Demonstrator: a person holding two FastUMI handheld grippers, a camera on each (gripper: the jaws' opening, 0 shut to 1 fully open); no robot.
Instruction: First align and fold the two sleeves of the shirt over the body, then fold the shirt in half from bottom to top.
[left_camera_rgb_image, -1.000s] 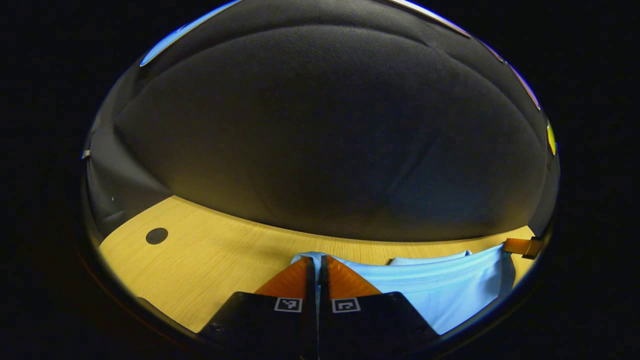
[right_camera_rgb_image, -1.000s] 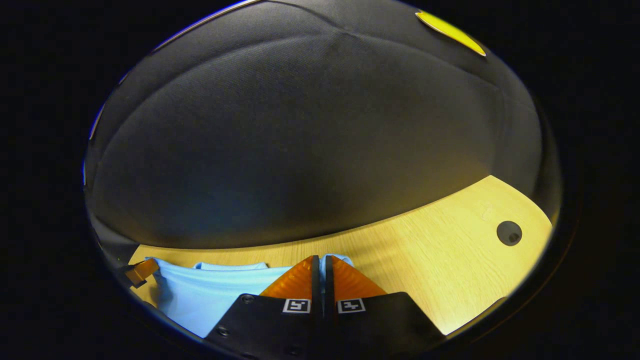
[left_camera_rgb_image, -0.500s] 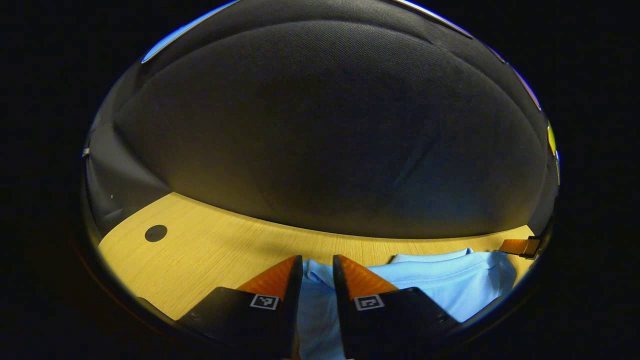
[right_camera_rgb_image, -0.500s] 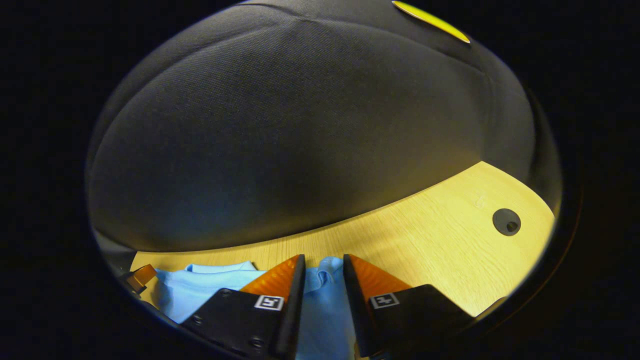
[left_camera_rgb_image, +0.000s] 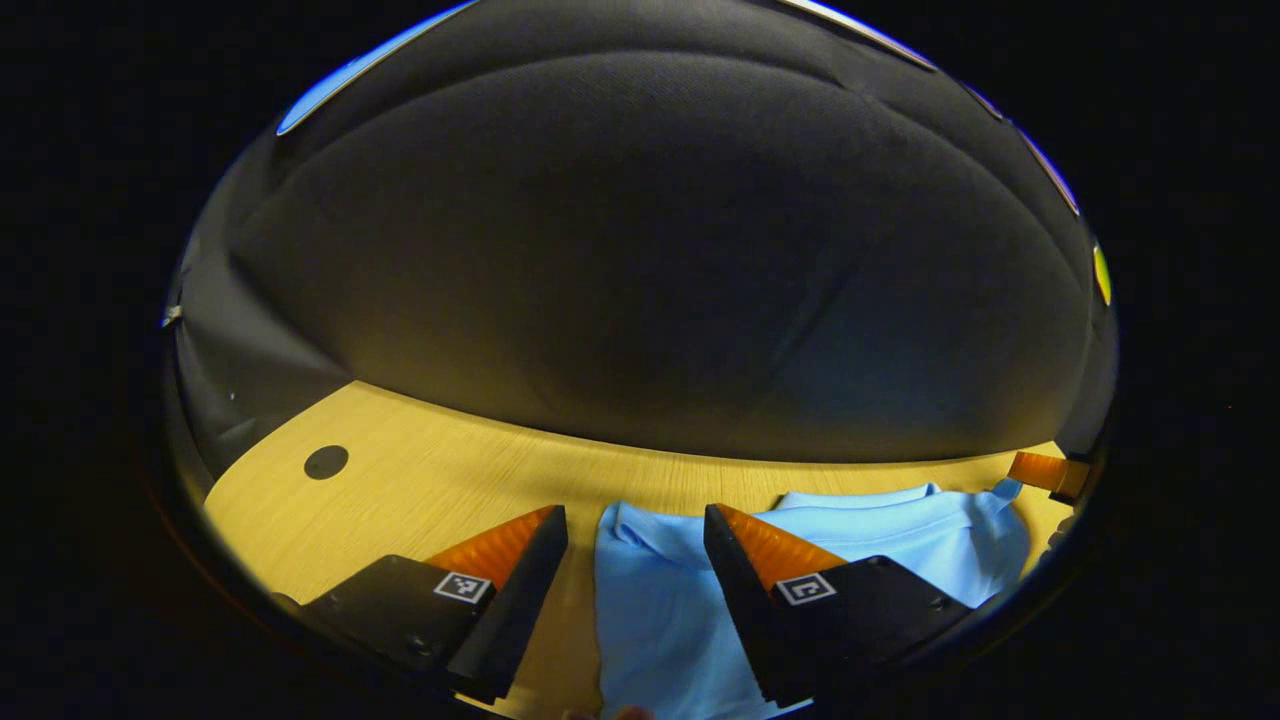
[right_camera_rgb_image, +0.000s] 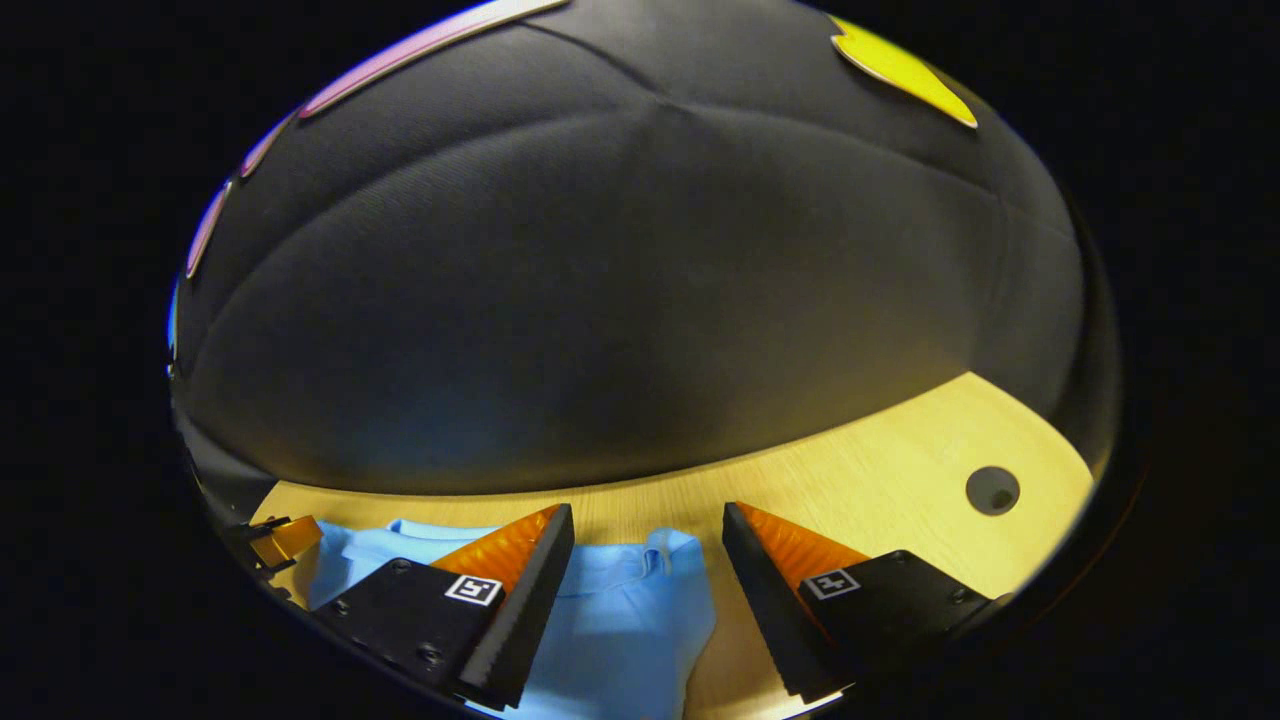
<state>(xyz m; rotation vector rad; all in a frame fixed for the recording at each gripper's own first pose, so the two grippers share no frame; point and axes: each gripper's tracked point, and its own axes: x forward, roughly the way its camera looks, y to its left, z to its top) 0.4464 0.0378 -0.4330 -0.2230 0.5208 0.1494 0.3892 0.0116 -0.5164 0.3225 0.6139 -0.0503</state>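
Folded light-blue shirt (left_camera_rgb_image: 660, 590) flat on the wooden table (left_camera_rgb_image: 430, 490).
Left hand-held gripper (left_camera_rgb_image: 635, 530) and right hand-held gripper (right_camera_rgb_image: 648, 530) both spread wide over its corners, holding nothing.

Light blue shirt (left_camera_rgb_image: 660, 590) folded, flat on wooden table (left_camera_rgb_image: 420, 490).

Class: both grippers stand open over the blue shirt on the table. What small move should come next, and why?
Probably lift both clear. The left gripper and right gripper stand open, and the folded shirt lies flat on the table, so nothing is held.
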